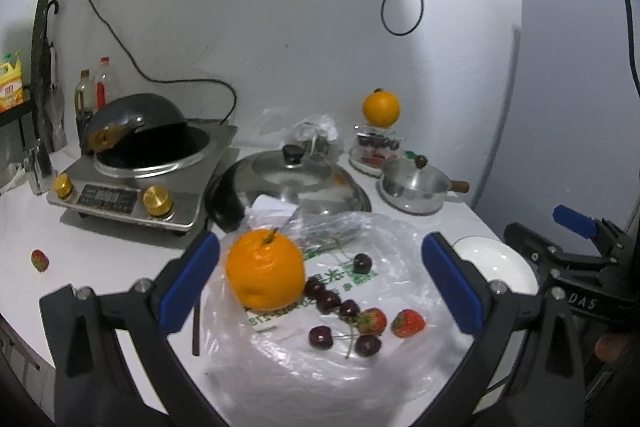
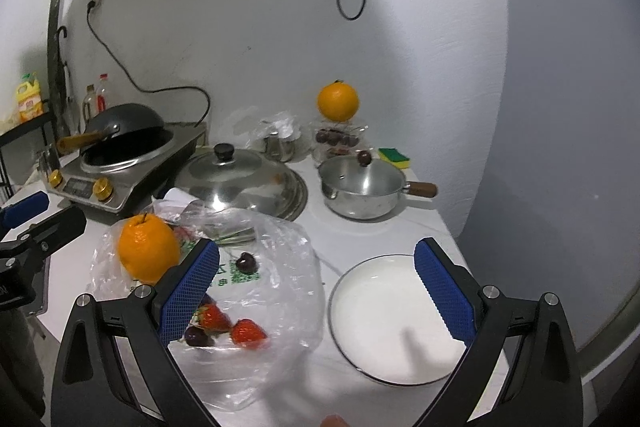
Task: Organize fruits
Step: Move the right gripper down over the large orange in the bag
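The left gripper [image 1: 320,287] is hovering over a clear plastic bag [image 1: 400,267] spread on the white counter [image 1: 100,247], its blue pads spread wide and holding nothing. Between them an orange [image 1: 264,269] is sitting on the bag just beside the left pad, without clear contact. To its right, dark cherries [image 1: 328,301] and two strawberries [image 1: 408,323] are lying scattered on the bag. One more strawberry [image 1: 39,260] is lying alone far to the left on the counter.

The right gripper [image 2: 316,291] is hanging with its fingers wide apart and gripping nothing, its right pad over the empty white plate [image 2: 380,307] and its left pad over the bag's near fruit. A second orange [image 2: 338,102] is resting on top of clear containers [image 2: 340,139] at the far wall, behind a small steel pot [image 2: 362,193].
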A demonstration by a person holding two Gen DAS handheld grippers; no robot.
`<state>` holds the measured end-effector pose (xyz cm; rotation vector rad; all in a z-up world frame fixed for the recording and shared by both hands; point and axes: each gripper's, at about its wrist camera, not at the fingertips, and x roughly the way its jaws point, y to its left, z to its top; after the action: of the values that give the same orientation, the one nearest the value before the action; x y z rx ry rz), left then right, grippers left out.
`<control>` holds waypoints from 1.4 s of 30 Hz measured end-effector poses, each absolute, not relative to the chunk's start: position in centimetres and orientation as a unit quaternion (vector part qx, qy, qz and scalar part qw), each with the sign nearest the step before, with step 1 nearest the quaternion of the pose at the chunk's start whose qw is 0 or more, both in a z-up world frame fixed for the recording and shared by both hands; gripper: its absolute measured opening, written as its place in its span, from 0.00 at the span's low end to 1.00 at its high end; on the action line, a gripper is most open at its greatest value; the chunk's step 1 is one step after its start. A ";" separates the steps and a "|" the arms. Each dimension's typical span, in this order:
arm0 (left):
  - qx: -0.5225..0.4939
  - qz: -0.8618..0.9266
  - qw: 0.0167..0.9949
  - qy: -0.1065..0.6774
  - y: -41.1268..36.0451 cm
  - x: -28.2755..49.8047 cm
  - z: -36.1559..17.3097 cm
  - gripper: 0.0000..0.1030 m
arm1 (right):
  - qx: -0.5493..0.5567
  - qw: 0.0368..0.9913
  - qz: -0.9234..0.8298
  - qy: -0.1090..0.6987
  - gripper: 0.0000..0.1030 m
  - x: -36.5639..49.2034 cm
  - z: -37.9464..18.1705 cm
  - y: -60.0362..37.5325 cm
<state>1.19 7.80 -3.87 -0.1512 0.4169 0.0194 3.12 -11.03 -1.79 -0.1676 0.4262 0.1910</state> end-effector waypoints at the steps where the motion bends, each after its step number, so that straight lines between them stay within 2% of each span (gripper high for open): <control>1: -0.076 0.011 0.975 0.209 8.2 1.3 -4.1 0.99 | -0.084 0.969 0.097 0.213 0.97 3.3 -1.9 -10.6; 42: -0.129 0.086 0.950 0.272 19.8 4.2 -10.5 0.99 | -0.129 0.918 0.232 0.295 0.97 10.5 -8.4 4.1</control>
<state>4.17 19.79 -10.50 -0.2618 0.5530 0.1741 10.52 4.12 -8.44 -0.2645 0.6062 0.4778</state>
